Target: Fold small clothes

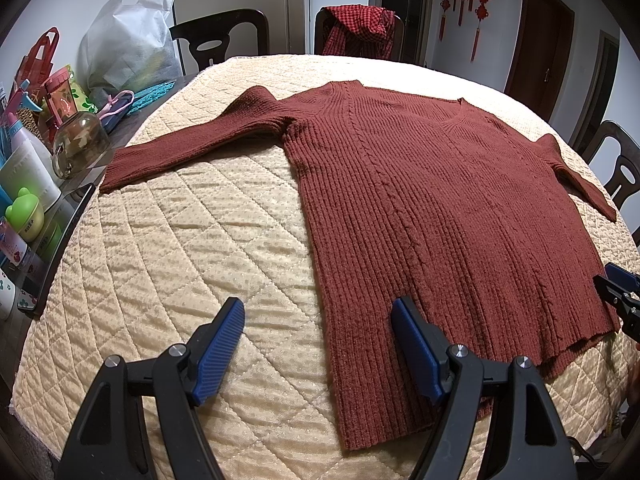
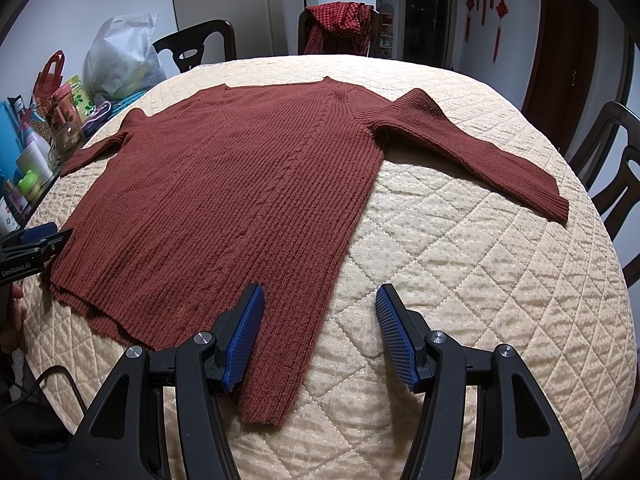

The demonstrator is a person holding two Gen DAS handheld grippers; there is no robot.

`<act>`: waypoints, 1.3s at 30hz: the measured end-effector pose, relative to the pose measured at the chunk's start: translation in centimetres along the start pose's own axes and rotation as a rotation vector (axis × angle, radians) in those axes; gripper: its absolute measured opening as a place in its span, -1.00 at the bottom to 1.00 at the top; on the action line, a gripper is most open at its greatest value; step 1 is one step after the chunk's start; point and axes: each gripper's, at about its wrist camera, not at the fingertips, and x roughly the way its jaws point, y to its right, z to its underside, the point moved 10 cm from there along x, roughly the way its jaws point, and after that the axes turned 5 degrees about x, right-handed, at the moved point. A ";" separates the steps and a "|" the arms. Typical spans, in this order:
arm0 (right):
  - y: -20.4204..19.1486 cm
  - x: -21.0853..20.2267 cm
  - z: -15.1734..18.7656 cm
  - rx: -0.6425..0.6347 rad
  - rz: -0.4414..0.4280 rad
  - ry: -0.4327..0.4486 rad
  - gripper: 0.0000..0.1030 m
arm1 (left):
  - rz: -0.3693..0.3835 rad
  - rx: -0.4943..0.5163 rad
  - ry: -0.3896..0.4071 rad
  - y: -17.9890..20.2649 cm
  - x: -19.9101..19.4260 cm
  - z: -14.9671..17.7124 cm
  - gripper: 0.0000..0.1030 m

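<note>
A rust-red ribbed knit sweater (image 1: 440,200) lies flat on the quilted cream table cover (image 1: 180,260), neck away from me, both sleeves spread out. My left gripper (image 1: 318,312) is open and empty above the sweater's near left hem corner. My right gripper (image 2: 320,300) is open and empty above the near right hem corner; the sweater (image 2: 240,200) fills the left half of that view. The right gripper also shows at the right edge of the left wrist view (image 1: 618,292), and the left gripper at the left edge of the right wrist view (image 2: 36,238).
Bottles, a glass jar (image 1: 80,146), cups and a white bag (image 1: 128,44) crowd the table's left edge beside the cover. Dark chairs (image 1: 220,36) stand around the table; one at the far side holds a red checked cloth (image 1: 360,28). A chair (image 2: 616,168) stands at the right.
</note>
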 end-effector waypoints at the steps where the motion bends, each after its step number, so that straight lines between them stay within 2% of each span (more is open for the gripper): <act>1: 0.0 0.0 0.0 0.000 0.000 0.000 0.14 | 0.000 0.000 0.000 0.0 0.0 0.0 0.52; 39: -0.2 0.0 0.5 0.003 0.002 -0.003 0.14 | -0.001 0.000 -0.001 0.0 0.0 0.0 0.52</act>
